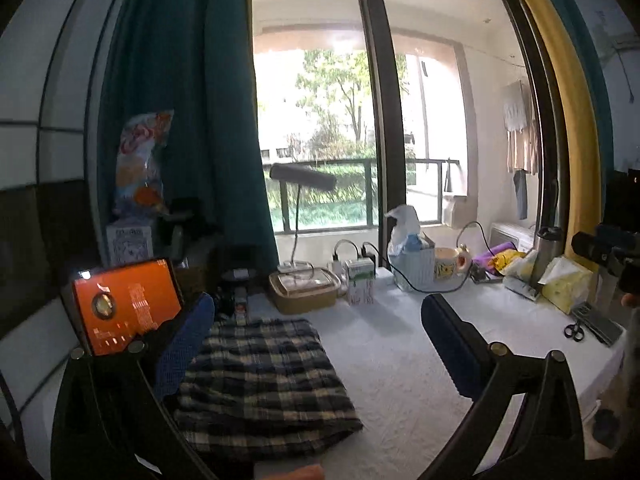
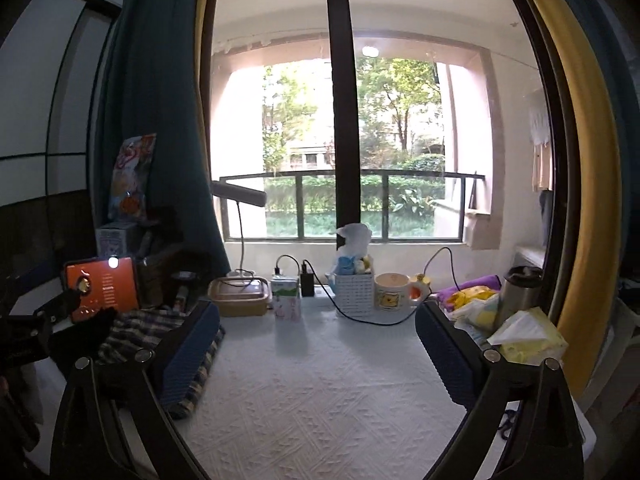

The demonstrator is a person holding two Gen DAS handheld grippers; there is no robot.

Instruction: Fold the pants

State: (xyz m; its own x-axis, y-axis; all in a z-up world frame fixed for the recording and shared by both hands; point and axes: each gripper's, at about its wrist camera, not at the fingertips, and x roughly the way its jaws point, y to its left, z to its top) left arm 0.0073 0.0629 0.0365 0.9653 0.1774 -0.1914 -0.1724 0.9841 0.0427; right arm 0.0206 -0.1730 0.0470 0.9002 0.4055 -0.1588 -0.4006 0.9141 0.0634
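One pair of plaid pants point(image 1: 256, 376), already folded to a compact stack, lies on the white tabletop point(image 1: 400, 360) at its left side beside the orange screen point(image 1: 124, 304); its long axis runs from you toward the window. Soft, light, limp cloth that will sag and slip apart: take it by a folded edge, pinching every layer. Your left tongs point(image 1: 316, 344) and right tongs point(image 2: 318, 348) both stand wide and hold nothing.

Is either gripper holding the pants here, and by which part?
Nothing is held. Both the left gripper and right gripper are open and empty; the folded plaid pants lie free on the table.
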